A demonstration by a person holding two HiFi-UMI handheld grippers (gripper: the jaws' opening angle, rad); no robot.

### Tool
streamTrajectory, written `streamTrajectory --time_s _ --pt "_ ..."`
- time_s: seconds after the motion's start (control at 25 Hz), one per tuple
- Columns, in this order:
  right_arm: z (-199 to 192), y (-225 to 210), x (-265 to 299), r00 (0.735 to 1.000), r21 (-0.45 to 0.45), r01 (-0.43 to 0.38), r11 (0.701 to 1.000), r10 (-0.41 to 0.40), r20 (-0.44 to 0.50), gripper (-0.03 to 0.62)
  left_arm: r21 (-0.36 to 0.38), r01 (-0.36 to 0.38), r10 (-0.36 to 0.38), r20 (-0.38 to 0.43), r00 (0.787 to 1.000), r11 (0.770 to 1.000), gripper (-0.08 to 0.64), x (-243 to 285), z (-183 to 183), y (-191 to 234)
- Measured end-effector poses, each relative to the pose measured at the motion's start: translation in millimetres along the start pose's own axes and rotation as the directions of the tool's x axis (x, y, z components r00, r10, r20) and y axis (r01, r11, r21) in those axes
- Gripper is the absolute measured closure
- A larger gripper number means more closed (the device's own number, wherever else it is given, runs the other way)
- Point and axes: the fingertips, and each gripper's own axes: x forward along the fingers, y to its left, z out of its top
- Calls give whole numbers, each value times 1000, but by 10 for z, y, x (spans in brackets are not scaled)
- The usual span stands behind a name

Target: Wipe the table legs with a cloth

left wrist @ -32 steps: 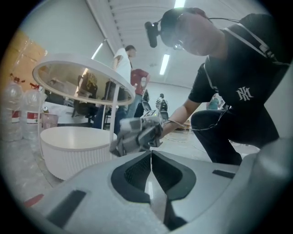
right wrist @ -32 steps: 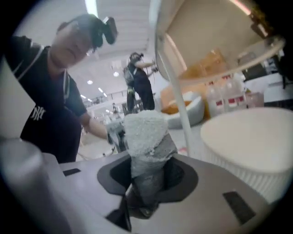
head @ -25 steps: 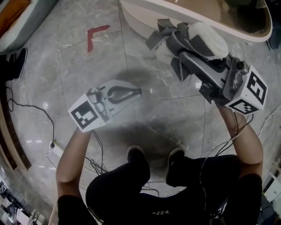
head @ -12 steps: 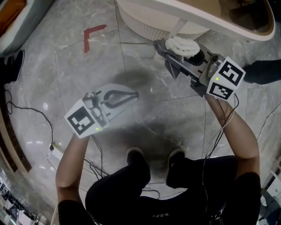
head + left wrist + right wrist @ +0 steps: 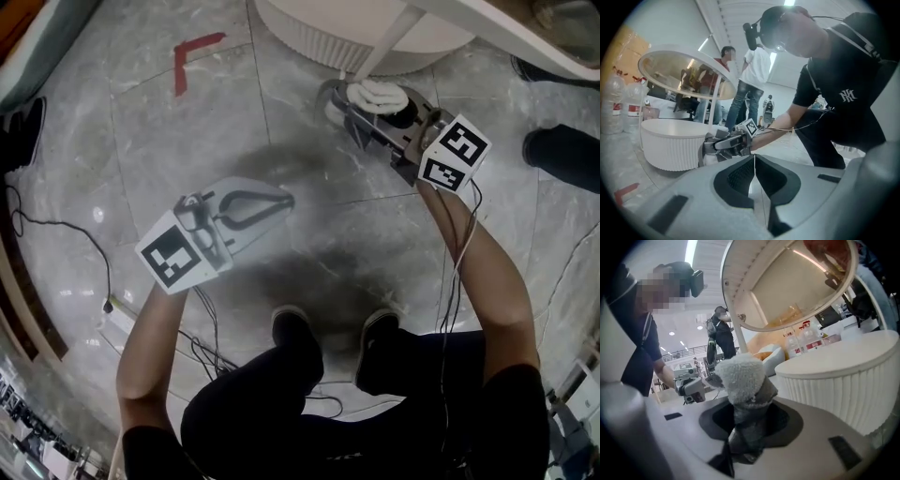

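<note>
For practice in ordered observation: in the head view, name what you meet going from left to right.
Black shoe at the left edge → left tool → cloth → dark foot at the right edge.

Left claw point(image 5: 284, 199) closed; right claw point(image 5: 349, 101) pinches cloth point(image 5: 381, 93).

**A:** What are you standing on?

**B:** You're on a glossy grey marble floor point(image 5: 84, 131), seamed into big slabs, with a red tape corner point(image 5: 192, 58) stuck to it. On your left, a black cable point(image 5: 105, 272) snakes to a white power strip point(image 5: 117, 323).

**A:** And the room around you?

**B:** You're in a large pale hall with strip lights point(image 5: 691, 251) on the ceiling. A cluster of plastic water bottles point(image 5: 628, 101) stands nearby.
</note>
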Motion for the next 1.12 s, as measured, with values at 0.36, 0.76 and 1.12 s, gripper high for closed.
streamTrajectory --time_s 0.36,0.76,1.12 --pt "-915 -313 66 975 94 124 988 -103 -195 472 14 24 -24 0 1000 1000 554 83 86 -82" --pt "-93 -200 -558 966 -36 145 989 -150 -209 474 -11 -10 10 8 1000 1000 554 -100 178 -63" --pt "1840 418 -496 992 -403 76 912 -27 125 472 44 24 -25 20 999 999 554 147 411 -76"
